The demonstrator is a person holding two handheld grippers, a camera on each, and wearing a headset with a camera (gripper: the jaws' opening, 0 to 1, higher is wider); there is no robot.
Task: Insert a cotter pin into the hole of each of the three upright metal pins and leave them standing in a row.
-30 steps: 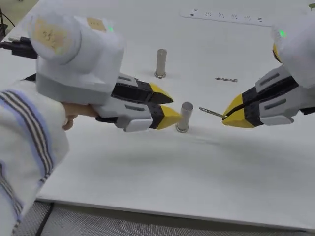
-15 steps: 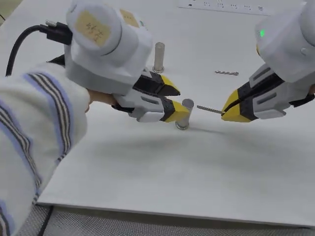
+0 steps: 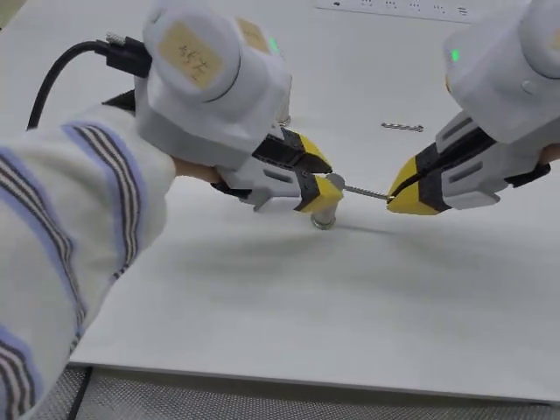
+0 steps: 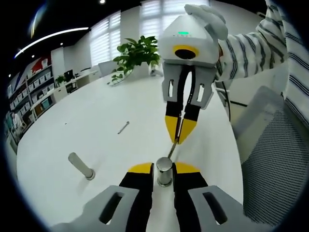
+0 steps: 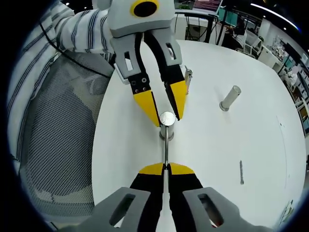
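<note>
The left hand-held gripper (image 4: 164, 167) clasps an upright metal pin (image 3: 326, 213) on the desk (image 3: 262, 306). Right of it, the right hand-held gripper (image 5: 165, 168) is clenched on a cotter pin (image 5: 165, 145), its tip at that pin's top. A second metal pin (image 5: 230, 98) stands farther off, and a spare cotter pin (image 3: 402, 128) lies far right.

The left gripper's (image 4: 164, 176) yellow tips press on both sides of an upright pin (image 4: 164, 167). Just beyond, the right gripper (image 4: 178, 137) pinches a cotter pin (image 4: 173, 148) whose free end reaches the pin's top. A second pin (image 4: 81, 166) stands to the left, and a loose cotter pin (image 4: 123, 127) lies farther off on the table (image 4: 72, 125)
</note>
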